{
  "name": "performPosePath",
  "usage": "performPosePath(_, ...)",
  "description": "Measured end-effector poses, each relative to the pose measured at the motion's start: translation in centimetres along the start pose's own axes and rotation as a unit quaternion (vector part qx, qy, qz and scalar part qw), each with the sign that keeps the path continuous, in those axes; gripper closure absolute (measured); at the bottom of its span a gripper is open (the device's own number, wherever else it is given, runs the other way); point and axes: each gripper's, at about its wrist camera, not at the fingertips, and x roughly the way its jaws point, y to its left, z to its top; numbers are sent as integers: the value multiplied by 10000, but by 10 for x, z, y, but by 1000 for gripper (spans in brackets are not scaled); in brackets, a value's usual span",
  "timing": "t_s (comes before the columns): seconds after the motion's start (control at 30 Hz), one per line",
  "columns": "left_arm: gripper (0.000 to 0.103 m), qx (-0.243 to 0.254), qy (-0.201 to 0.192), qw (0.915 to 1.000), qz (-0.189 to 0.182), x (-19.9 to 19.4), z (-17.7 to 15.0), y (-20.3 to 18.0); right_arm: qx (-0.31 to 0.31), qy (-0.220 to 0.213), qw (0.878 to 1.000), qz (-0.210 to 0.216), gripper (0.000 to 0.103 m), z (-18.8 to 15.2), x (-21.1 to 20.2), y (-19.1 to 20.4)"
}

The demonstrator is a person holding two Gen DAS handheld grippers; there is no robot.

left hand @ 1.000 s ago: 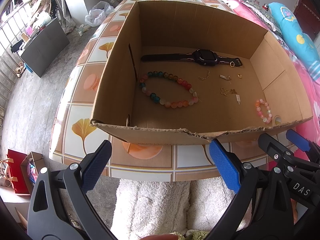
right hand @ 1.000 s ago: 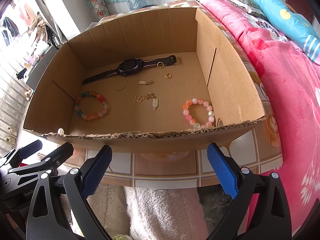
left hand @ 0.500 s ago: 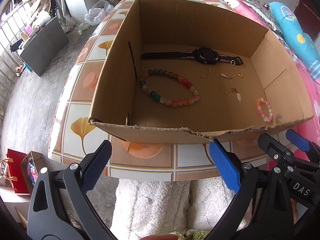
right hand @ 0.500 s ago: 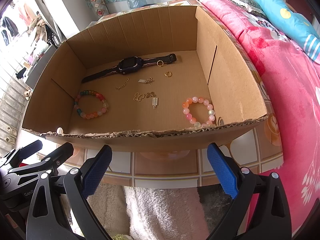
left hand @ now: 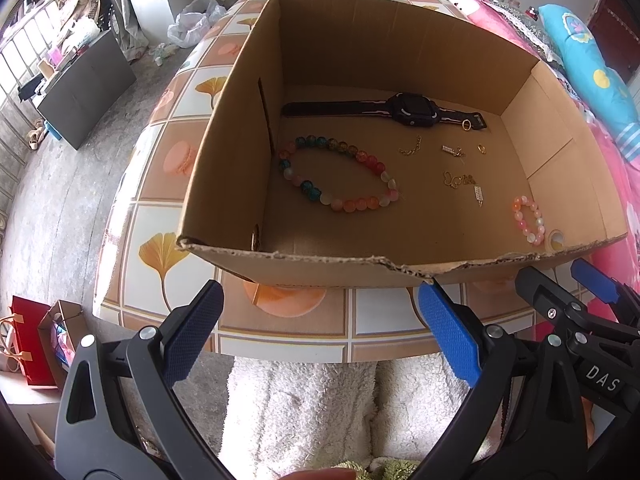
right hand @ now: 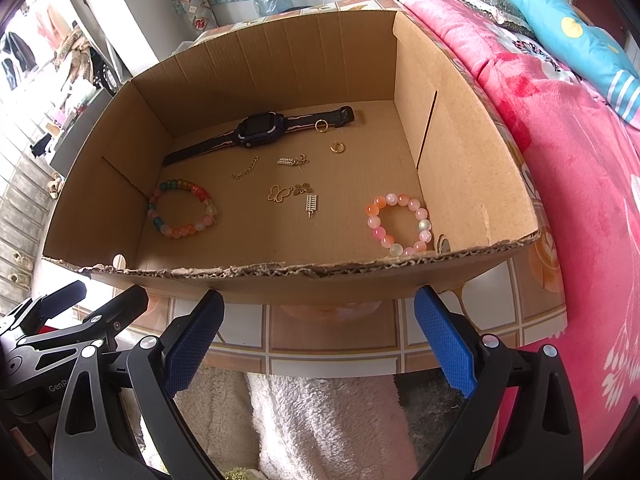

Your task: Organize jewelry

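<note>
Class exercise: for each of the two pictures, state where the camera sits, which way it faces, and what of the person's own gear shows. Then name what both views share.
Left wrist: on the left claw, before the table's near edge, facing the cardboard box; the right claw's tips show at right.
Right wrist: on the right claw, facing the box from further right; the left claw shows at left.
Shared: box, black watch, both bead bracelets, small gold pieces.

Lit brightly by daylight from the left. Cast soft shadow inside the open brown cardboard box (left hand: 400, 64) along its left wall. Bent strongly at fisheye edges, vignetted black at corners. Stayed sharp centrally.
</note>
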Motion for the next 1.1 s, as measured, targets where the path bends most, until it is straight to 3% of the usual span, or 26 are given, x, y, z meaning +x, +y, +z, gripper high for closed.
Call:
performPosePath(0.5,9,63,43,9999,-123,2,0,1,-127,123,9998,40,10,2,1,3)
performPosePath(1.1,9,390,-199,9984,-349,-2,-3,13,-453,455,9976,-261,10,5,8,16)
